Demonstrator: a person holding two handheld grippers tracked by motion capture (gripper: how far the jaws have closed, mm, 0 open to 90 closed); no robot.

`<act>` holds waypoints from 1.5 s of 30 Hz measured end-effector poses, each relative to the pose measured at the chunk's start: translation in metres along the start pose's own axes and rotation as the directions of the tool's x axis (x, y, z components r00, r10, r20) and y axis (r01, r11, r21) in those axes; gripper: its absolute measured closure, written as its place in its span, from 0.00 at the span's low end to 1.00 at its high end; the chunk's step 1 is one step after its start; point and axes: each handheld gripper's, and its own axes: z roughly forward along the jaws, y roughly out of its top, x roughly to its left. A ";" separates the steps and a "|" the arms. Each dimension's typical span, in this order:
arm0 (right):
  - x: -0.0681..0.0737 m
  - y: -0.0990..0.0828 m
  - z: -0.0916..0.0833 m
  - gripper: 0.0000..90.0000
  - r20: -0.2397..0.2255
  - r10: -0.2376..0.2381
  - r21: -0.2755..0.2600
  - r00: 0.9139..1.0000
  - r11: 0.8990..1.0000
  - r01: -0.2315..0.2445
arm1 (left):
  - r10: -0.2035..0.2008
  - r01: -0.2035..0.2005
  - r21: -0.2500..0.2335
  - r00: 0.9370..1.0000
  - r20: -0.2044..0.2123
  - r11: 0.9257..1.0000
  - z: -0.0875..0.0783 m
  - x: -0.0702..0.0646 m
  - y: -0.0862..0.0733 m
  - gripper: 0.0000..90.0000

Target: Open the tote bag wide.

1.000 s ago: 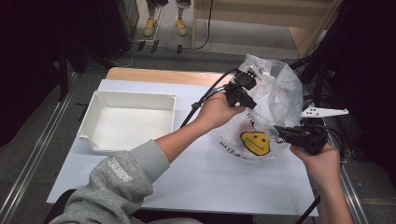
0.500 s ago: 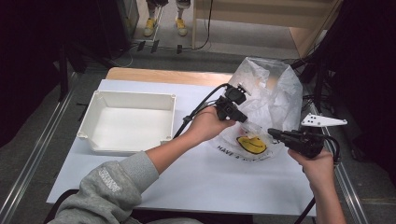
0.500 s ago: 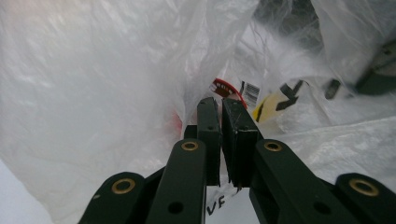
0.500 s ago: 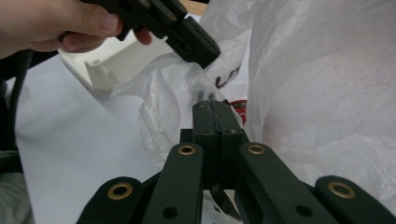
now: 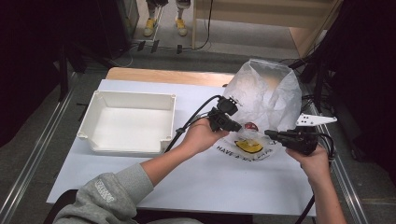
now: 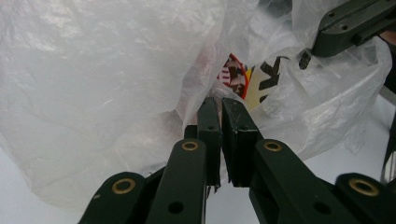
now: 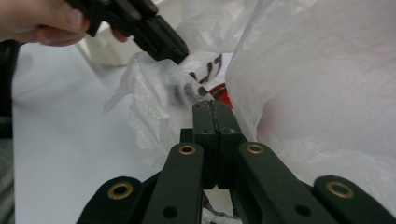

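Both hand-held grippers pinch a clear plastic bag (image 5: 268,93) on the white table (image 5: 196,186). The left hand-held gripper (image 5: 236,126) clamps one edge. The right hand-held gripper (image 5: 270,134) clamps the other.

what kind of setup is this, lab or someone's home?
Most likely a lab or recording station, not a home. A bare white table stands between metal floor rails, with cables on the floor and dark surrounds. A person works a plastic bag with two cabled handheld grippers beside a white tray.

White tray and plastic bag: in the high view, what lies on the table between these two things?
In the high view, the person's left hand with its claw and black cable lie between the white tray and the plastic bag.
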 end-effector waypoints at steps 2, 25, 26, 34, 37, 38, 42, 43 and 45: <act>0.000 -0.001 0.001 1.00 -0.020 -0.020 -0.001 1.000 1.000 0.020 | -0.004 0.004 -0.003 1.000 0.000 1.000 0.001 0.001 -0.002 0.97; -0.016 -0.026 0.021 1.00 -0.056 -0.011 0.062 0.998 0.998 0.015 | -0.046 0.046 0.001 0.999 -0.021 0.999 0.018 0.013 -0.027 0.97; -0.016 -0.026 0.021 1.00 -0.056 -0.011 0.062 0.998 0.998 0.015 | -0.046 0.046 0.001 0.999 -0.021 0.999 0.018 0.013 -0.027 0.97; -0.015 -0.035 0.024 1.00 0.020 0.027 0.044 0.999 0.999 -0.028 | -0.068 0.069 0.011 0.997 -0.042 0.998 0.028 0.021 -0.032 0.97; -0.015 -0.039 0.024 1.00 0.053 0.045 0.045 0.998 0.998 -0.048 | -0.083 0.084 0.013 0.995 -0.048 0.996 0.032 0.025 -0.032 0.97; -0.015 -0.039 0.024 1.00 0.053 0.045 0.045 0.998 0.998 -0.048 | -0.083 0.084 0.013 0.995 -0.048 0.996 0.032 0.025 -0.032 0.97; -0.015 -0.044 0.024 1.00 0.086 0.073 0.032 0.994 0.997 -0.076 | -0.087 0.089 0.023 0.994 -0.059 0.996 0.037 0.028 -0.033 0.97; -0.015 -0.045 0.025 1.00 0.093 0.081 0.030 0.992 0.996 -0.084 | -0.087 0.089 0.030 0.994 -0.060 0.996 0.038 0.030 -0.034 0.97; -0.016 -0.050 0.024 1.00 0.118 0.109 0.029 0.987 0.993 -0.114 | -0.091 0.094 0.035 0.994 -0.064 0.995 0.040 0.032 -0.035 0.97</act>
